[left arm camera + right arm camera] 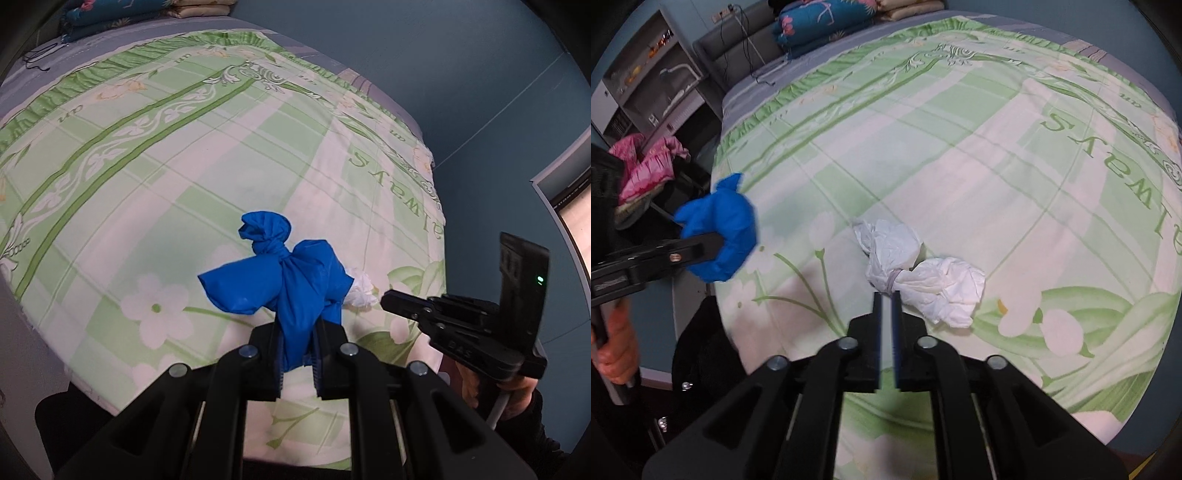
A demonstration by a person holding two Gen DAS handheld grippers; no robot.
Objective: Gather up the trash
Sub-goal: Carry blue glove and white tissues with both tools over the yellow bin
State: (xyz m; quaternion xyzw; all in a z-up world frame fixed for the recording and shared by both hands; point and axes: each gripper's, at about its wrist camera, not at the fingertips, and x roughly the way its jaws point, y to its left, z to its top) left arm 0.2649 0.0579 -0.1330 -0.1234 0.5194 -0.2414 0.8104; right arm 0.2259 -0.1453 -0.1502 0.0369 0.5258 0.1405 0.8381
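Observation:
My left gripper [297, 334] is shut on a knotted blue trash bag [284, 280] and holds it above the bed. The bag also shows at the left of the right wrist view [718, 236], with the left gripper [701, 245] clamped on it. A crumpled white bag [916, 267], tied at its middle, lies on the green floral bedsheet [960, 147]. My right gripper [886, 295] is empty, its jaws nearly closed, with the tips just short of the white bag's tied middle. The white bag peeks out behind the blue one in the left wrist view [360, 288], where the right gripper [388, 297] comes in from the right.
Folded quilts and pillows [827, 18] are stacked at the head of the bed. A pink garment [642, 166] lies on a dark chair left of the bed, with grey shelves [646, 74] behind. A blue wall [480, 92] runs along the bed's right side.

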